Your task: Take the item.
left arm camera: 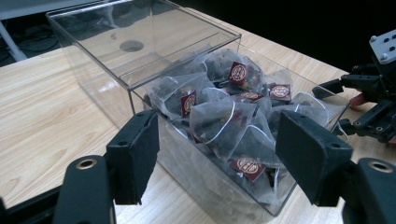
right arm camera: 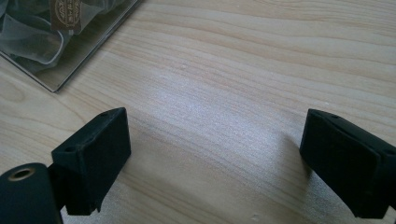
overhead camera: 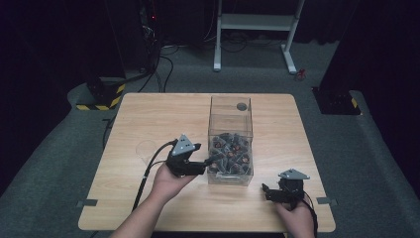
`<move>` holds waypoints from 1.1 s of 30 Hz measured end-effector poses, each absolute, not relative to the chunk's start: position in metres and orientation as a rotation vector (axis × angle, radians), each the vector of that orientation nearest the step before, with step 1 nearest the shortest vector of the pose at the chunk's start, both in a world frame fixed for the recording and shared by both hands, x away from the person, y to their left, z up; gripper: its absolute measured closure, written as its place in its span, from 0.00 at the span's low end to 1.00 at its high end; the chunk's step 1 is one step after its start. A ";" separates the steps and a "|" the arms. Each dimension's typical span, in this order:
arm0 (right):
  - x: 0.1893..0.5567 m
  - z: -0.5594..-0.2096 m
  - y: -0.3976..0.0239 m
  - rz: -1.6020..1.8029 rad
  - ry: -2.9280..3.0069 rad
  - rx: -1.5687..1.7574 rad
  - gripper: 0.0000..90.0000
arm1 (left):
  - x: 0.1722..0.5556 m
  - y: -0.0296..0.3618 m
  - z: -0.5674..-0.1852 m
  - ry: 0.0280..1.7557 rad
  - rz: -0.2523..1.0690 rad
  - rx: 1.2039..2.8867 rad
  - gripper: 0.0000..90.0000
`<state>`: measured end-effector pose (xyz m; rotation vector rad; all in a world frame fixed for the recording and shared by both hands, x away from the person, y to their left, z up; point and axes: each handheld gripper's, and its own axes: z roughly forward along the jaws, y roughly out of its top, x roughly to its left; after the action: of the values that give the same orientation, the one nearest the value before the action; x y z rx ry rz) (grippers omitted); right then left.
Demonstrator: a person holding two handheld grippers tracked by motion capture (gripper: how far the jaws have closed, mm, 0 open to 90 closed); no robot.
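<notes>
Held in the person's left hand, the left gripper is seen in the high view at the left side of a clear plastic box, its tips right by the box's near left wall. Its jaws are spread apart with nothing between them; in the left gripper view, the two black pads are seen standing either side of the box's near corner, and whether they touch the wall cannot be told. A cable is trailed from this gripper back toward the table's near edge. A faint clear round thing is seen lying on the wooden table to the left of the gripper. The box is placed near the middle of the table and is packed with tea bags of see-through mesh bearing dark red labels; its clear lid, marked by a round hole, is seen raised at the far side. Farther right, the right gripper is held in the right hand near the table's front right corner, apart from the box. Its jaws are likewise released, and bare wood is seen between its pads in the right gripper view, with a corner of the box at the upper left.
</notes>
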<state>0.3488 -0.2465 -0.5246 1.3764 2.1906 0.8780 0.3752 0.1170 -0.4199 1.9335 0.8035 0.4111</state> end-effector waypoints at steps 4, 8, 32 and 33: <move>0.349 -0.525 -0.247 0.880 2.192 1.373 0.09 | 0.379 0.112 -0.420 0.798 0.408 1.943 0.34; 0.349 -0.525 -0.247 0.880 2.194 1.368 0.09 | 0.384 0.109 -0.421 0.798 0.403 1.944 0.35; 0.349 -0.525 -0.247 0.880 2.196 1.366 0.09 | 0.404 0.099 -0.431 0.813 0.349 1.917 0.54; 0.349 -0.525 -0.247 0.880 2.196 1.366 0.09 | 0.404 0.098 -0.432 0.811 0.348 1.922 0.55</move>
<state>0.3491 -0.2467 -0.5246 1.3663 2.1956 0.8803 0.4039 0.0981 -0.4318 1.9219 0.8113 0.3479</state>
